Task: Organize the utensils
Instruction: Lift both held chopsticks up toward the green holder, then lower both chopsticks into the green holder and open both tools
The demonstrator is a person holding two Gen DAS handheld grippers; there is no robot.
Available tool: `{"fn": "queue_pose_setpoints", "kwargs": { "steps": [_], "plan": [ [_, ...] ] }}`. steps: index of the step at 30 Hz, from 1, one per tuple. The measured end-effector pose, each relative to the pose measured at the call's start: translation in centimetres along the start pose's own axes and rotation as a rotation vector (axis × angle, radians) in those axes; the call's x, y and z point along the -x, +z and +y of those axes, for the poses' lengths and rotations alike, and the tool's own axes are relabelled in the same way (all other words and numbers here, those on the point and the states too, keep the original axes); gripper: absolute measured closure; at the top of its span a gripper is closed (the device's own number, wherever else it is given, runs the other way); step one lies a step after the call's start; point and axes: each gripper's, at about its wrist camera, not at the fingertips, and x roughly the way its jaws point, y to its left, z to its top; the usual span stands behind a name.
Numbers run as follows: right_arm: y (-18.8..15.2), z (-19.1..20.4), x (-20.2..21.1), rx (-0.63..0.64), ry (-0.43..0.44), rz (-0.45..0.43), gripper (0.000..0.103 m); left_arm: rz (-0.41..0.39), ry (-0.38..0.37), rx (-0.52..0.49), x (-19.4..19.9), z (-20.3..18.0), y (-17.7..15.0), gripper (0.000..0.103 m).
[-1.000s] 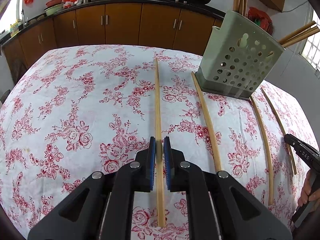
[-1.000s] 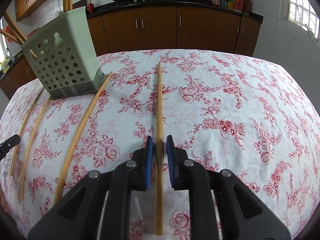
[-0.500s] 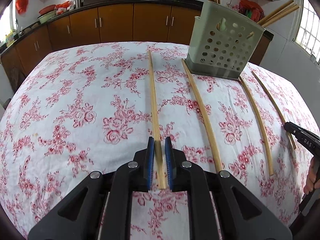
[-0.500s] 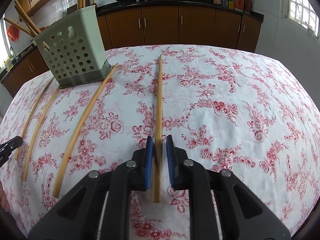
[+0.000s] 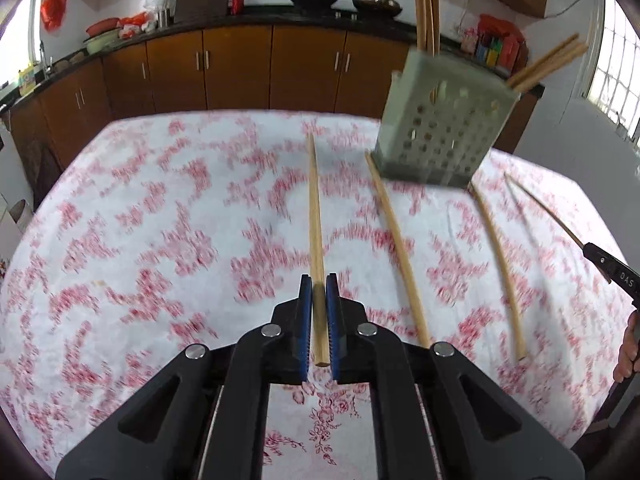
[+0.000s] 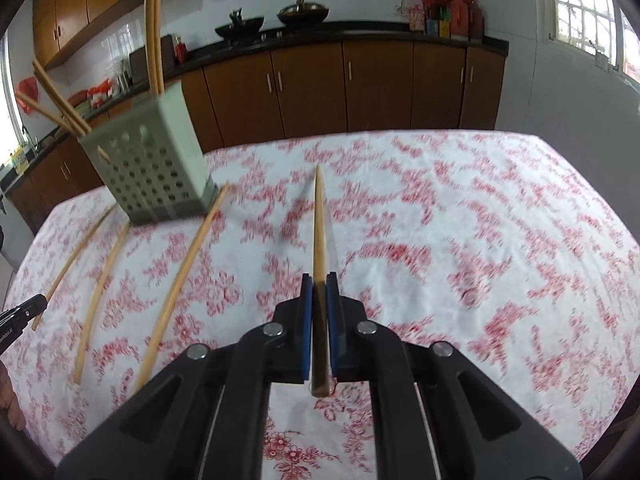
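The table (image 5: pixel 120 240), under a white cloth printed with red flowers, filled both views, with brown kitchen cabinets (image 5: pixel 240 72) behind it at 12 o'clock. On the cloth stood one green perforated holder (image 5: pixel 440 140), at 1 o'clock in the left wrist view and at 10 o'clock in the right. It already carried several chopsticks, some upright and some leaning out at its far side; the blur made an exact count unsafe. It was presumably the place where the rest were meant to go.

The left gripper (image 5: pixel 319 312) had its blue pads clamped on one chopstick (image 5: pixel 315 220), gripped near the butt end so the long shaft pointed ahead toward 12 o'clock, clear of the cloth. The right gripper (image 6: pixel 319 312) held a second chopstick (image 6: pixel 319 224) in the same way, likely so each could be tipped down into the holder.

Three loose chopsticks (image 5: pixel 396 240) lay on the cloth beside the holder, between the two grippers.
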Motion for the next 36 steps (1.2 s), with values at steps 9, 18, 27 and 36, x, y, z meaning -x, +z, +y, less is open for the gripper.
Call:
{"fn": "queue_pose_setpoints", "kwargs": {
  "steps": [9,18,27,36],
  "plan": [
    [4.1,-0.8,5.0,-0.031,0.018,-0.182,0.095,-0.159,-0.035,0.072,4.5,1.2,3.8,0.096],
    [7.3,-0.2,7.7,-0.025,0.032,-0.298,0.095,-0.290,-0.047,0.087,7.6,1.2,8.0,0.096],
    [8.1,0.3,7.8,-0.012,0.040,-0.306,0.095,-0.332,-0.023,0.055,8.4,0.4,9.8,0.096],
    [8.9,1.3,8.4,0.013,0.054,-0.319,0.095,-0.370,-0.027,0.038,9.6,0.0,10.8,0.096]
  ]
}}
